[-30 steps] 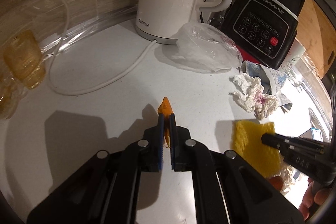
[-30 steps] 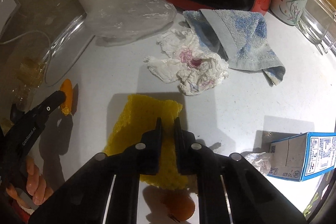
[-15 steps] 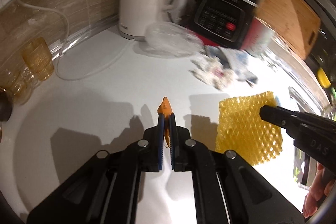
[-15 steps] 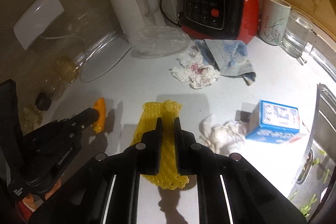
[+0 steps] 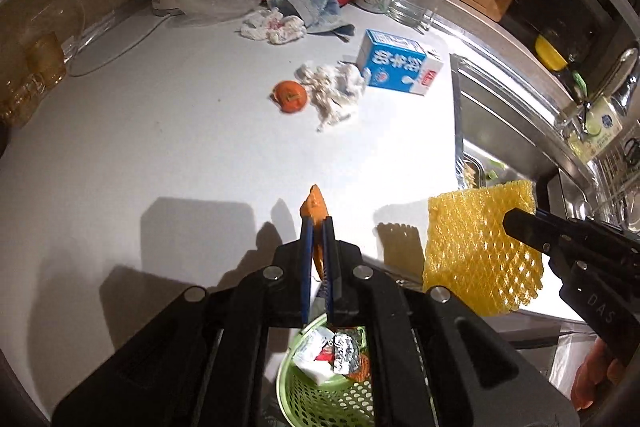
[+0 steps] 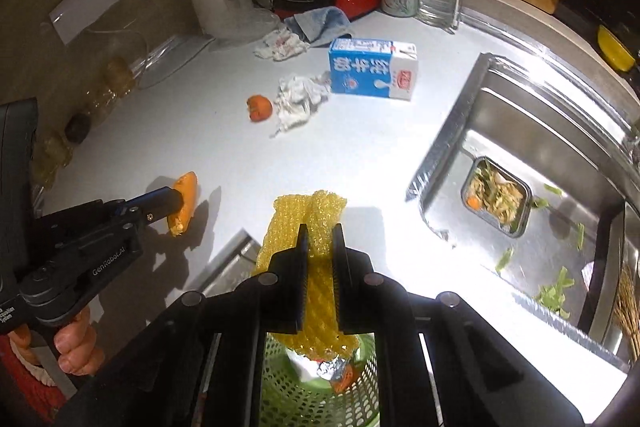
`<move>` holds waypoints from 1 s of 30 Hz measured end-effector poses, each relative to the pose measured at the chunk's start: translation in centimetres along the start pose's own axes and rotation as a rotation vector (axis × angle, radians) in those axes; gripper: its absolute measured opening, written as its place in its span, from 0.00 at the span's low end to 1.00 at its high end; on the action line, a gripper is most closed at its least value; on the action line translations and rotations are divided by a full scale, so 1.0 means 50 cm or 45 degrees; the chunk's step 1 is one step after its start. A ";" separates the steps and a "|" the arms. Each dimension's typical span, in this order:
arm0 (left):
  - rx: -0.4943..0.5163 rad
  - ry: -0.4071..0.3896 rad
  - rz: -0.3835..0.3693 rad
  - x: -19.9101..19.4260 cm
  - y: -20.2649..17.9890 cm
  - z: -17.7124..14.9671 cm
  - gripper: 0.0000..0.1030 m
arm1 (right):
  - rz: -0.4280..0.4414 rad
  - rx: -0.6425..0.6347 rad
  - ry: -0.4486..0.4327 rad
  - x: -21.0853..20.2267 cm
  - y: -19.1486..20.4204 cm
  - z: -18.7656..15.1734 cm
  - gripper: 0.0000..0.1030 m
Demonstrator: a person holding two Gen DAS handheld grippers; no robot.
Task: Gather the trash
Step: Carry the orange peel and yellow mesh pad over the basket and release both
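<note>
White bench (image 5: pixel 180 131); green basket (image 5: pixel 320 399) below its near edge. Right tool (image 6: pixel 320 231) clamped tight on yellow foam net (image 6: pixel 304 219), hanging above basket. Left tool (image 5: pixel 318 227) pinched shut on orange peel (image 5: pixel 314 207), also above basket. Beyond basket on bench: milk carton (image 5: pixel 394 67), crumpled tissue (image 5: pixel 334 91), orange fruit (image 5: pixel 290 97).

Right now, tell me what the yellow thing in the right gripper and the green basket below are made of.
Yellow sleeve: looks like soft foam netting, matte, with open diamond mesh that bends in the right gripper. Green basket: probably moulded plastic, slightly glossy, its wall pierced by even rows of holes.
</note>
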State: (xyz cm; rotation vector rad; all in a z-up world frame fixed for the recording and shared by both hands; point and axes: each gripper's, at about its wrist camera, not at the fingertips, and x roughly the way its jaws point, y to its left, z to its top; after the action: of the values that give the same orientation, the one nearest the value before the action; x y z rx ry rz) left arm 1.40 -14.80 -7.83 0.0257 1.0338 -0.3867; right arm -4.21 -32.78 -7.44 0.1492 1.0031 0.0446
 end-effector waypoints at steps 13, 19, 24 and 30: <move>0.070 0.158 0.007 0.015 -0.117 -0.241 0.05 | -0.016 -0.022 0.125 -0.040 -0.035 -0.252 0.11; 0.085 0.241 0.018 0.064 -0.137 -0.304 0.05 | -0.016 -0.020 0.161 -0.025 -0.047 -0.302 0.11; 0.077 0.291 0.005 0.086 -0.142 -0.328 0.05 | -0.010 -0.038 0.175 -0.020 -0.047 -0.323 0.11; 0.086 0.314 0.030 0.091 -0.139 -0.339 0.13 | 0.003 -0.064 0.185 -0.014 -0.042 -0.330 0.11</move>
State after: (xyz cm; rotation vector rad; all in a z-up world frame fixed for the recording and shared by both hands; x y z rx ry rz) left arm -12.88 -19.23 -19.31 0.1488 1.2623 -0.4037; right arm -18.55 -33.21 -15.86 0.1018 1.1461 0.0836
